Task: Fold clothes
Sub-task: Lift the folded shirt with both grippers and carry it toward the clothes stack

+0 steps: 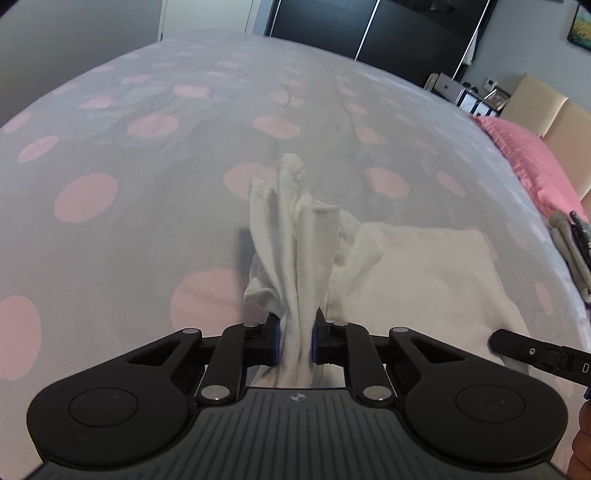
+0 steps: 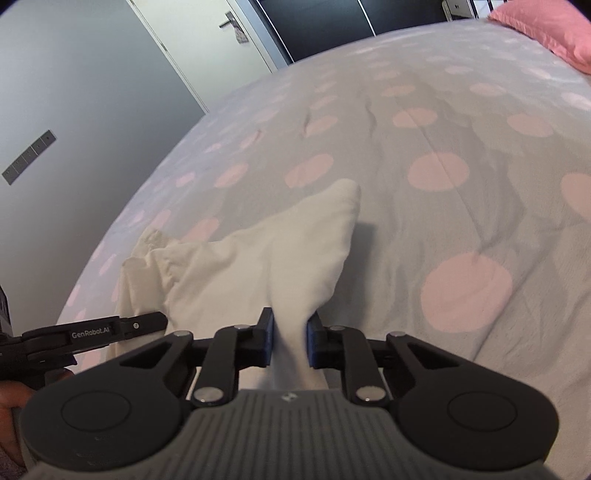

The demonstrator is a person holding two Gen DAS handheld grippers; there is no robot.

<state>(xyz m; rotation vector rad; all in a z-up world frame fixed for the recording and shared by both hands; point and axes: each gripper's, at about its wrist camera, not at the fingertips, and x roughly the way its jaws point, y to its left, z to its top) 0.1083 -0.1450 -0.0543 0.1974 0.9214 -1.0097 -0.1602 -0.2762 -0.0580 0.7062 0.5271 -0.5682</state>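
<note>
A white garment (image 1: 413,266) lies on a bed with a grey sheet dotted pink (image 1: 110,229). My left gripper (image 1: 295,341) is shut on a bunched, ribbed end of the garment, which stands up in folds between the blue pads. In the right wrist view my right gripper (image 2: 289,341) is shut on another corner of the same white garment (image 2: 258,266), and the cloth rises from the sheet (image 2: 461,206) to the pads. The left gripper's finger (image 2: 122,326) shows at the lower left of that view; the right gripper's finger (image 1: 535,352) shows at the lower right of the left wrist view.
A pink pillow (image 1: 532,158) lies at the bed's right end, with a beige headboard (image 1: 550,107) behind it. Some grey folded items (image 1: 572,251) sit at the right edge. A white door (image 2: 192,48) and a dark wardrobe (image 1: 369,26) stand beyond the bed.
</note>
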